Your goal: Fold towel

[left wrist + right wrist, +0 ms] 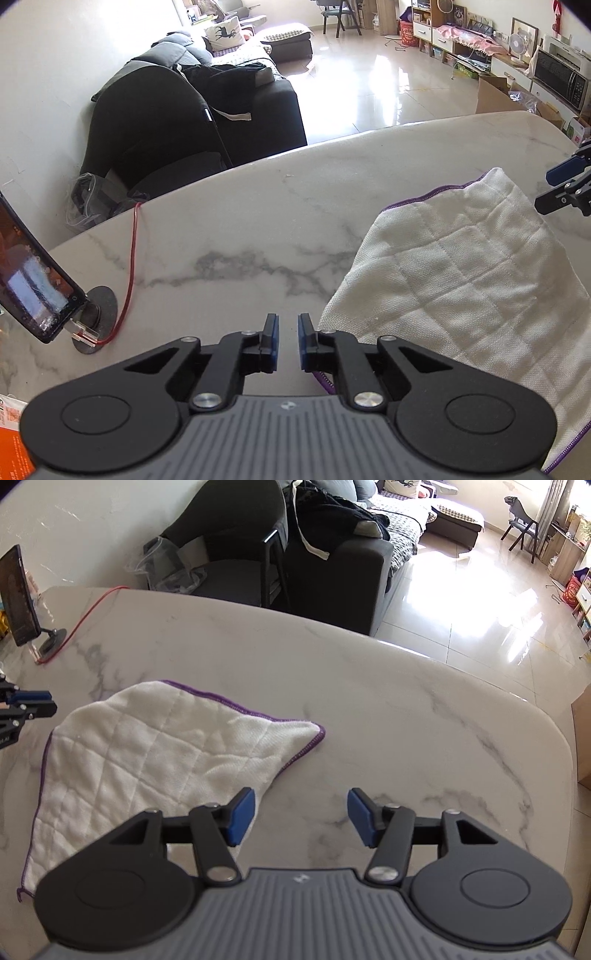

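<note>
Lying rumpled on the marble table (pixel 369 686), white quilted towel (pixel 147 753) between narrow-gapped, empty left gripper (pixel 288 341) at its left edge and wide, empty right gripper (pixel 301 819) at its right edge: pinch matching purple-hemmed corners, lift evenly.

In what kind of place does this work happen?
Most likely a home living and dining room. A dark sofa with cushions stands on a glossy tiled floor, a microwave sits on a low sideboard, and the towel lies on a marble-patterned table.
</note>
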The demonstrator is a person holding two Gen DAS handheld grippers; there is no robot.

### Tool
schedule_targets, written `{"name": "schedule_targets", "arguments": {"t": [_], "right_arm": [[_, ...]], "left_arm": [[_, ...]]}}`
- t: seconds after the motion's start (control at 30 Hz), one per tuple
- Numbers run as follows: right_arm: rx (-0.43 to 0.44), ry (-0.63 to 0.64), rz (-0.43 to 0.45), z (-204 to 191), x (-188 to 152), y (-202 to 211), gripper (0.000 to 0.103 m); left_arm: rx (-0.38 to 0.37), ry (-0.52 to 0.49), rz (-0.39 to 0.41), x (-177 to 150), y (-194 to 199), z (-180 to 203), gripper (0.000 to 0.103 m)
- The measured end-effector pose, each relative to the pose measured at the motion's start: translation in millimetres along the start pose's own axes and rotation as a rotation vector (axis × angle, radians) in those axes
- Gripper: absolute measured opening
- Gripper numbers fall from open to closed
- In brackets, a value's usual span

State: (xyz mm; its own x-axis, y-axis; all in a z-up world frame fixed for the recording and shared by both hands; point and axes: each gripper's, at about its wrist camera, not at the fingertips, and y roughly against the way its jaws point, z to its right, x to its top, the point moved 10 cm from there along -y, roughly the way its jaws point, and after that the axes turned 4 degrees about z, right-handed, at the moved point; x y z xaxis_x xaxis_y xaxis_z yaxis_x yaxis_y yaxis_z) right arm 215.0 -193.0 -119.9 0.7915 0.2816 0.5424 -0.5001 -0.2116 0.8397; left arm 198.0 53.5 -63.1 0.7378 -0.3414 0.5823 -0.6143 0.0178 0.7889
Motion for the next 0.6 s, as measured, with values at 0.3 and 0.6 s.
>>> {"name": "schedule_targets", "arguments": {"t": [0.3,0.6], "right_arm": [[0.036,0.001,-0.021,-10,-14,13,0.061],[0.059,-0.015,-0.024,-17,-49,33,0.065]], "left_arm": [[-0.078,-0.038,0.005,-8,15,31,0.048],[-0.142,-0.111,-0.025,-53,37,60,0.049]]}}
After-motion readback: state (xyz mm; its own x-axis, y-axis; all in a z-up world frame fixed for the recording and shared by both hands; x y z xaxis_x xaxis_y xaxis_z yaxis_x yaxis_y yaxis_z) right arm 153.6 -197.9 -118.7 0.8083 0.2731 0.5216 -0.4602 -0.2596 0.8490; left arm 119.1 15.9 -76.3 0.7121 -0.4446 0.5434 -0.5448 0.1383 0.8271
